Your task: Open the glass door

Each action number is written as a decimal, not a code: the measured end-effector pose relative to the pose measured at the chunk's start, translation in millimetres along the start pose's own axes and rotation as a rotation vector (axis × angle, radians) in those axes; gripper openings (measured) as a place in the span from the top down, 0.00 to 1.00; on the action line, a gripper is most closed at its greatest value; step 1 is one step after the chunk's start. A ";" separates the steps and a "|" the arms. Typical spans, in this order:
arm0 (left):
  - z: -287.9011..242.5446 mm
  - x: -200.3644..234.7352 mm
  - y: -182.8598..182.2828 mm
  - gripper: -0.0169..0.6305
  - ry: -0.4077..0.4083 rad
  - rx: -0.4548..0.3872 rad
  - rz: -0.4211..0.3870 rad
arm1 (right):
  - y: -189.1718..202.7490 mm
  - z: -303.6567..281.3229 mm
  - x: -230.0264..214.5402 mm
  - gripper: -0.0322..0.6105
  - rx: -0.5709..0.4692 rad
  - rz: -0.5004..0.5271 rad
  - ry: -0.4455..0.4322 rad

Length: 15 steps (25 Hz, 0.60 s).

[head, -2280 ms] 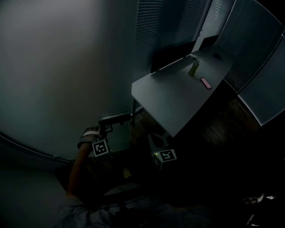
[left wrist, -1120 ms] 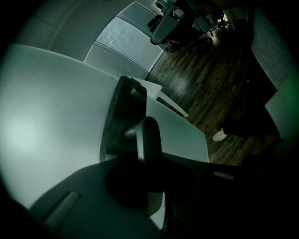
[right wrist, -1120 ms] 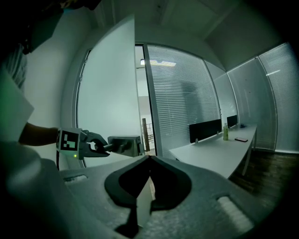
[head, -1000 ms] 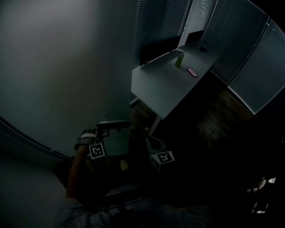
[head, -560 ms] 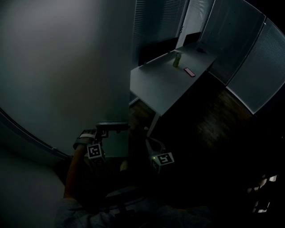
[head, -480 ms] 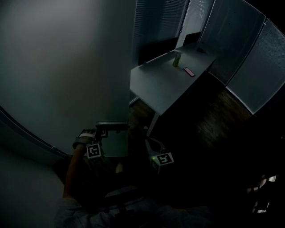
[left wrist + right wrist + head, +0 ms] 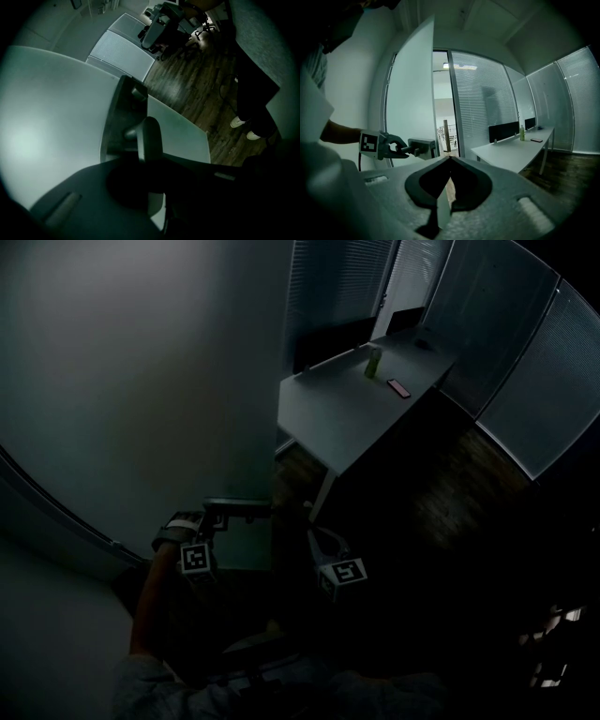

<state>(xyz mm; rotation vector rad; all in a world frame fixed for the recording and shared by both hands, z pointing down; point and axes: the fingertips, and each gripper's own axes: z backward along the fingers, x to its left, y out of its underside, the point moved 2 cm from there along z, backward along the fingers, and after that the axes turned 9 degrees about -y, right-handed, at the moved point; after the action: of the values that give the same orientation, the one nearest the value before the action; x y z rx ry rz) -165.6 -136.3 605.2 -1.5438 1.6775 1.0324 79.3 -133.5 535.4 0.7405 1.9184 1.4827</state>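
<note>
The head view was very dark. The frosted glass door filled the upper left of the frame, and its door handle sat low, left of centre. The left gripper was at that handle. The right gripper hung lower, just right of centre, apart from the door. A white desk ran to the upper right, carrying 1 green bottle and 1 phone.

Only the left gripper view showed the grip up close. Its jaws were pinched on the handle's lever, which rose from between them at centre frame in front of the dark lock plate. This view alone showed a wooden floor and 2 white shoes at the right edge.

The right gripper view showed its own jaws pressed together at the tips with nothing between them. At the left of the frame, a forearm led to the left gripper clamped on the lever. The door leaf stood swung away from its frame, with a lit gap beside its edge, and slatted blinds lay to the right.

The only print that could be made out was the black-and-white square pattern on each marker cube. The phone was too small to read.
</note>
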 end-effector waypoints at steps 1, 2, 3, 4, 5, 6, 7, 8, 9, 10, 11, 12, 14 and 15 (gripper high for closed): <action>1.2 -0.9 0.4 0.92 0.000 -0.003 -0.002 | 0.7 0.7 3.2 0.95 0.000 -0.002 0.001; 1.7 -1.6 0.5 0.92 0.001 -0.008 -0.004 | 1.7 1.4 5.9 0.95 0.001 -0.005 0.004; 1.7 -1.8 0.8 0.92 0.002 -0.013 -0.007 | 3.0 1.9 8.0 0.95 0.002 -0.008 0.008; 1.2 -1.6 1.0 0.93 0.002 -0.017 -0.011 | 4.1 2.4 9.7 0.95 0.003 -0.010 0.012; 1.1 -1.5 1.1 0.93 0.004 -0.023 -0.015 | 5.0 3.6 11.8 0.95 0.003 -0.011 0.017; 2.3 -2.2 0.9 0.93 0.006 -0.027 -0.017 | 6.2 6.5 14.8 0.95 0.003 -0.013 0.021; 5.3 -4.0 0.3 0.93 0.010 -0.031 -0.018 | 8.0 11.5 18.6 0.95 0.004 -0.017 0.026; 9.7 -6.7 -0.5 0.93 0.014 -0.034 -0.019 | 10.6 17.9 22.9 0.95 0.005 -0.021 0.033; 14.2 -9.6 -1.5 0.93 0.018 -0.037 -0.021 | 13.6 24.4 26.9 0.95 0.006 -0.026 0.042; 17.3 -12.0 -2.2 0.93 0.022 -0.042 -0.022 | 16.5 29.3 30.0 0.95 0.006 -0.030 0.051; 18.0 -13.3 -2.0 0.92 0.025 -0.047 -0.023 | 18.7 31.6 32.1 0.95 0.005 -0.035 0.060; 16.8 -13.9 -1.0 0.93 0.025 -0.053 -0.026 | 20.0 31.9 33.5 0.95 0.004 -0.037 0.067; 18.6 -16.4 0.3 0.93 0.023 -0.061 -0.032 | 20.6 35.8 38.4 0.95 0.003 -0.037 0.075; 25.1 -18.9 -0.5 0.93 0.024 -0.062 -0.035 | 20.0 42.3 42.9 0.95 0.001 -0.036 0.079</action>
<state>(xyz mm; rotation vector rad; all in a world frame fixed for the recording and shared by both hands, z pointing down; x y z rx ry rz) -164.4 -105.1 609.0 -1.6256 1.6426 1.0610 83.4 -70.4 541.2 0.6529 1.9811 1.5094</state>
